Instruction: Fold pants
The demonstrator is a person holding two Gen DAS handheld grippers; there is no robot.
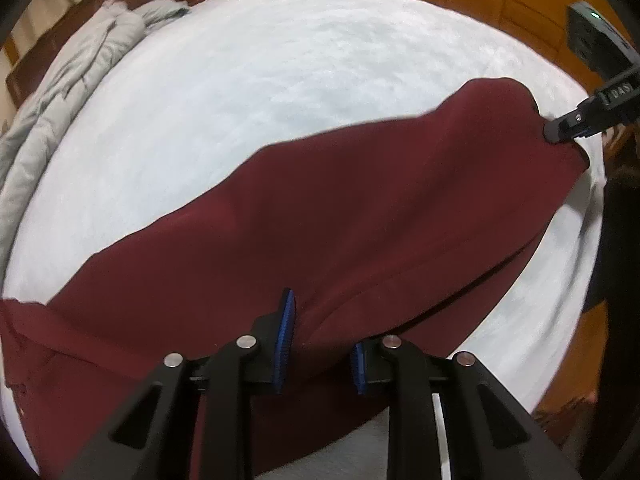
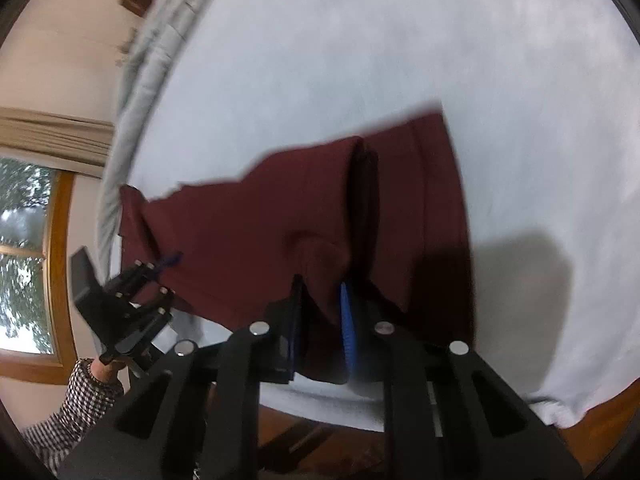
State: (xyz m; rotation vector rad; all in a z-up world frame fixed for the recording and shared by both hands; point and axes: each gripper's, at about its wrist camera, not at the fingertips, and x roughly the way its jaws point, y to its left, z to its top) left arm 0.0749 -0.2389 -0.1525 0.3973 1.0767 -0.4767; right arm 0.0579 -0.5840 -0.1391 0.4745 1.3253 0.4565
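Fold begun, not done.
Red pants point(image 1: 340, 208) spread long across white bed point(image 1: 240, 92); left gripper point(image 1: 320, 344) and right gripper point(image 2: 320, 312) jaws each pinching cloth at near edge, more folds still needed.

Maroon pants point(image 1: 320, 208) and a grey duvet point(image 1: 80, 72) lie on the white bed point(image 1: 260, 60).

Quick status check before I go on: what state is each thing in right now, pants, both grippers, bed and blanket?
Pants: dark red, stretched across the bed, held at both ends.
Left gripper: shut on pants fabric.
Right gripper: shut on a pinch of pants.
Bed: covered by a white sheet.
Blanket: grey, bunched along the far edge.
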